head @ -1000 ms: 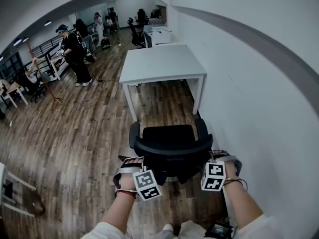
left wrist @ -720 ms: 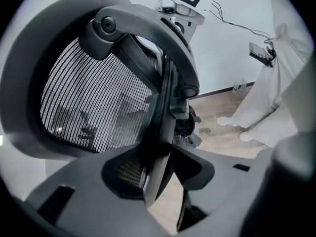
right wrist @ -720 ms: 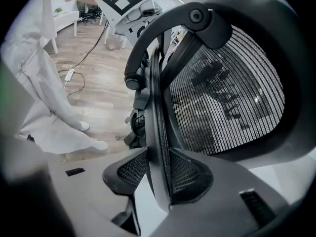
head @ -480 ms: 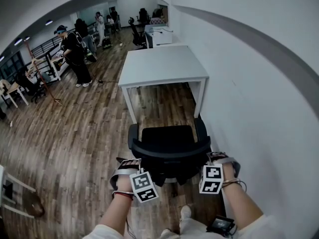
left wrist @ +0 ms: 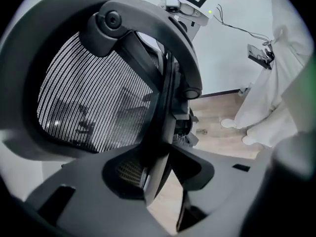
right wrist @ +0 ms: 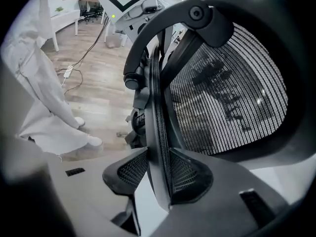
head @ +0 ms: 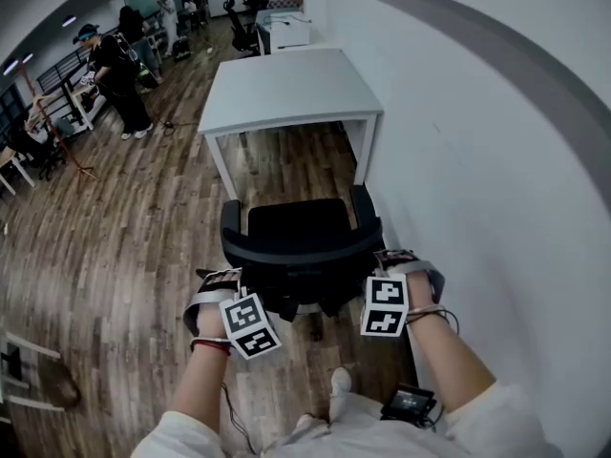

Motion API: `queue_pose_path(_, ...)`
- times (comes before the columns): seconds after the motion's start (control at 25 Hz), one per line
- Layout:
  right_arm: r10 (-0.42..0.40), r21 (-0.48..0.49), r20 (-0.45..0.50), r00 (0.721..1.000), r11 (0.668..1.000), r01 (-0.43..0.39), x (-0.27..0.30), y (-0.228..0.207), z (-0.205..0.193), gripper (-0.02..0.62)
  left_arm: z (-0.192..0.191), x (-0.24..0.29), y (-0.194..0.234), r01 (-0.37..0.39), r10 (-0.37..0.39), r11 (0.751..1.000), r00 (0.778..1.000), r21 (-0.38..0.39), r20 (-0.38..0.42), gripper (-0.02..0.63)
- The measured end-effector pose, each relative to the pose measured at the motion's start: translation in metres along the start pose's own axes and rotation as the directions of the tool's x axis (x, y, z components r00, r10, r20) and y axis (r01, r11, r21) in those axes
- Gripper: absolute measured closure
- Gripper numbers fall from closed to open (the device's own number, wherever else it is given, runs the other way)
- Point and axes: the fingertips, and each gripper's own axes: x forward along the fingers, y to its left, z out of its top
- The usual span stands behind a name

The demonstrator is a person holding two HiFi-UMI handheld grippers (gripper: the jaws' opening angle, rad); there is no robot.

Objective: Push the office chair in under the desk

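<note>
Left claw (head: 225, 284): clamping on the chair back (head: 301, 263), and its jaws have just been closing a little more.
Right claw (head: 391, 267): clamping on it too, at 3 o'clock from the left one.
Chair (head: 304, 229): rolling toward 12 o'clock, getting nearer the desk (head: 286, 89), not going under yet.
Meaning: pushing is working.

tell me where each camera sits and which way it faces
Head view: on the person's head, looking steeply down at the office chair before the desk; forearms, left gripper and right gripper show.
Left gripper view: on the left gripper, looking along its jaws at the mesh backrest; legs at right.
Right gripper view: on the right gripper, same backrest; legs at left.
Shared: both gripper views show jaws clamped on the backrest's rim.
</note>
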Motion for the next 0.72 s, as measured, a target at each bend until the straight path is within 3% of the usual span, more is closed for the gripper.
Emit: queue_pose_path(0.72, 0.006, -0.032, 0.026, 1.0, 0.999, -0.006, 0.031, -0.054, -0.01, 0.445, 0.013, 0.039, 0.047, 0.027, -0.029, 0.998, 0.999, -0.056, -0.034, 0.456)
